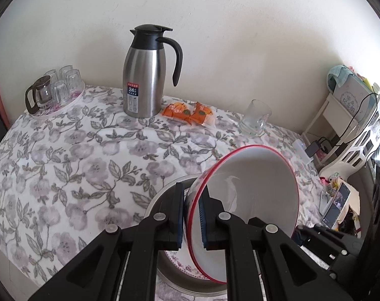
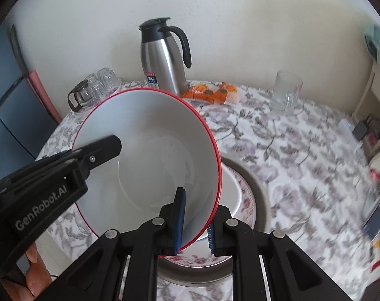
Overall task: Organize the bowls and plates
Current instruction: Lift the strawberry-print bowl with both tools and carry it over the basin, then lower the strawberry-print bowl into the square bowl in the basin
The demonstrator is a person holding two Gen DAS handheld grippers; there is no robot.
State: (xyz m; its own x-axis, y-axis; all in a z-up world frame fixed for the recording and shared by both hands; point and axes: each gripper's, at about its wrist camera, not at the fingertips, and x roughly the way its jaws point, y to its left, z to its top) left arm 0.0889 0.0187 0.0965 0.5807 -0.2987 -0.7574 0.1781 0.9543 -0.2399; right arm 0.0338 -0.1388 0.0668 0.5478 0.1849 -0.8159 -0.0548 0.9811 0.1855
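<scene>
Item 1: red-rimmed bowl (image 1: 252,200), white inside, held tilted above the tabletop (image 1: 64,163). Location: over a stack of dishes at the near edge.

Item 2: left claw (image 1: 192,222). Narrowly parted, both blue pads pinching the bowl's wall near the rim, one pad inside and one outside.

Item 3: right claw (image 2: 195,225). Straddles the opposite side of the rim; the inner pad lies against the bowl's inside face, while the outer pad appears to stand slightly off the wall, so a firm grip cannot be confirmed from this view.

Item 4: flower-patterned plate (image 2: 247,200), lying directly beneath the bowl, itself seated in a grey metal basin (image 2: 262,200).

Item 5: floral tablecloth covering the tabletop, purple blossoms and grey leaves.

Item 6: steel thermos jug (image 1: 144,75), black lid and handle, upright at the far edge against the wall.

Item 7: orange snack packets (image 1: 187,113), lying just right of the jug.

Item 8: glass mug (image 1: 255,118), far right of the tabletop, apart from the packets.

Item 9: round tray (image 1: 74,97) at the far left corner, carrying upturned glasses (image 1: 67,80) and a small glass teapot (image 1: 39,92).

Item 10: white shelf unit (image 1: 353,125) to the right, beyond the tabletop, with cables.
</scene>
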